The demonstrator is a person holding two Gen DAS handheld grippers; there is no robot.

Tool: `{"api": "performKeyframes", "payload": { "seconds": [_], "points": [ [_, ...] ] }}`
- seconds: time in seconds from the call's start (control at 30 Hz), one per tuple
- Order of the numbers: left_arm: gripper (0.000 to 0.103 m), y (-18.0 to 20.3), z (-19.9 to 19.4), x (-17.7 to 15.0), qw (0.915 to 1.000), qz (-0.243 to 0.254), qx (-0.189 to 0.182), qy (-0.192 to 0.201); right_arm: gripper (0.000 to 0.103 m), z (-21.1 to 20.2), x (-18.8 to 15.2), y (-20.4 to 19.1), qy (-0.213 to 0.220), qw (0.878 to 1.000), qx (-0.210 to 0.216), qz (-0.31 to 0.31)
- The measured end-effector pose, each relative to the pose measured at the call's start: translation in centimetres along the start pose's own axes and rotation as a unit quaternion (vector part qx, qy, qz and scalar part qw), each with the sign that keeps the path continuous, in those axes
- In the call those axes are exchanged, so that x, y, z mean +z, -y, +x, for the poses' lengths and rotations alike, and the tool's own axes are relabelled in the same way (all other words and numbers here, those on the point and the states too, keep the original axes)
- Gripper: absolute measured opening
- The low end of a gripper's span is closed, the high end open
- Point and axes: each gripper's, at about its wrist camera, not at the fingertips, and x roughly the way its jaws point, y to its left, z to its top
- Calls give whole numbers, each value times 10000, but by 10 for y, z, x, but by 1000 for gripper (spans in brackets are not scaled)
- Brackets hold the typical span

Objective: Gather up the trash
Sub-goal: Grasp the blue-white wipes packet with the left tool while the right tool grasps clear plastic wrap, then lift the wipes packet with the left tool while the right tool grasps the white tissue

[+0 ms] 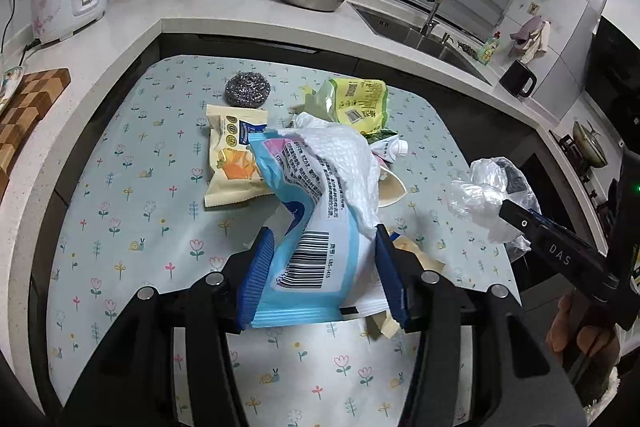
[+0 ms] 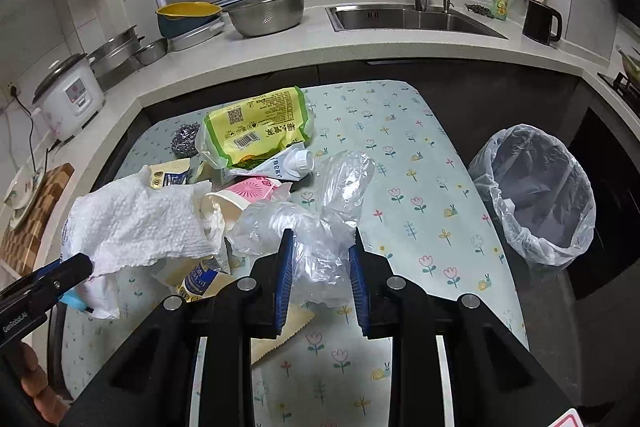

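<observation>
A kitchen's floral-patterned table mat [image 2: 400, 155] carries a heap of litter. Above it the left gripper [image 1: 320, 267] clamps a blue-and-white wrapper [image 1: 308, 255] with a white paper towel [image 1: 344, 163] draped over it. The right gripper [image 2: 320, 267] pinches a crumpled clear plastic bag [image 2: 316, 227]. A lined waste bin [image 2: 536, 195] stands to the right.

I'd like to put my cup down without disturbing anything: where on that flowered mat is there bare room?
The mat is bare on its right side, between the clear plastic and the lined bin, and along the near edge. The left side by the scourer is free too. The middle is crowded with wrappers.
</observation>
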Motion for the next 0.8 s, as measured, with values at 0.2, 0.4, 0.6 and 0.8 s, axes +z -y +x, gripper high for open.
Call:
{"api": "performKeyframes", "payload": {
  "seconds": [0.2, 0.4, 0.6, 0.8],
  "points": [
    [49, 18, 11, -24, 9991, 183, -130, -372, 25, -3, -16, 2, -77, 10000, 30, -46],
    [58, 14, 18, -51, 9979, 218, -31, -614, 25, -2, -37, -2, -272, 9994, 180, -96],
    [76, -5, 25, -76, 9964, -88, 216, -812, 25, 15, -39, 6, -365, 9993, -52, 46],
    [81, 2, 42, -94, 9941, -112, 137, -1074, 25, 26, -51, 12, -556, 9983, -118, 139]
  ]
}}
